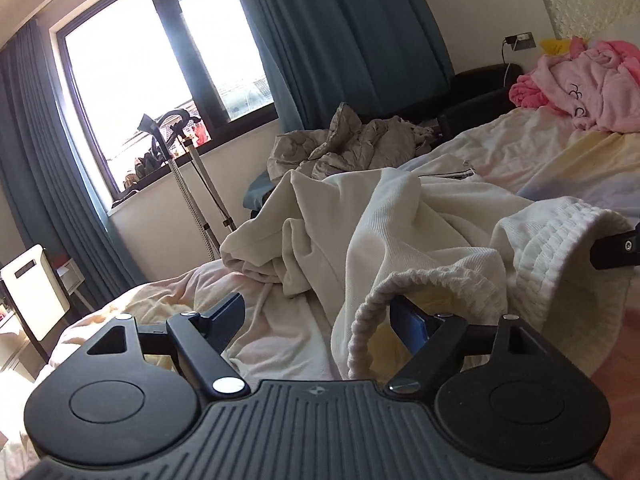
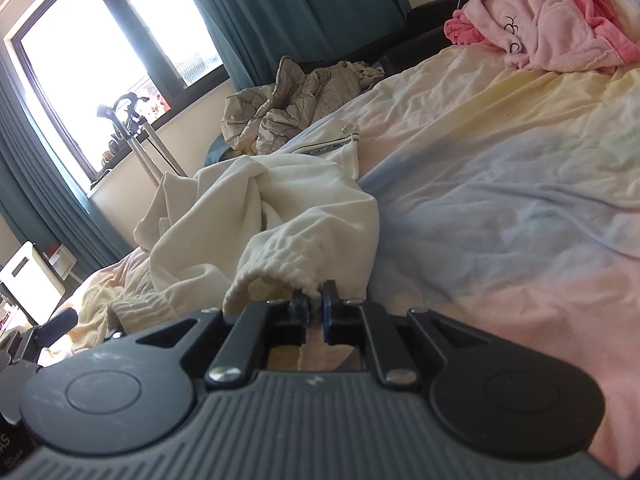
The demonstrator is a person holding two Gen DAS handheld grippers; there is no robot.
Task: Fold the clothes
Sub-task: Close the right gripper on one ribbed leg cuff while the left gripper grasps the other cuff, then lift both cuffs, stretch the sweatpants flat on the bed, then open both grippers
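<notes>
Cream garment (image 2: 264,216) cuff pinched by right gripper (image 2: 316,312); left gripper (image 1: 320,316) gapes.

Sunlit window (image 1: 132,80), teal curtains (image 1: 340,40)

Dark strip of lettering on cream garment (image 2: 322,148) too small to read, no other text legible

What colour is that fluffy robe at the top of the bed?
Pink. The robe lies crumpled on the bed, clearest in the right wrist view.
</notes>
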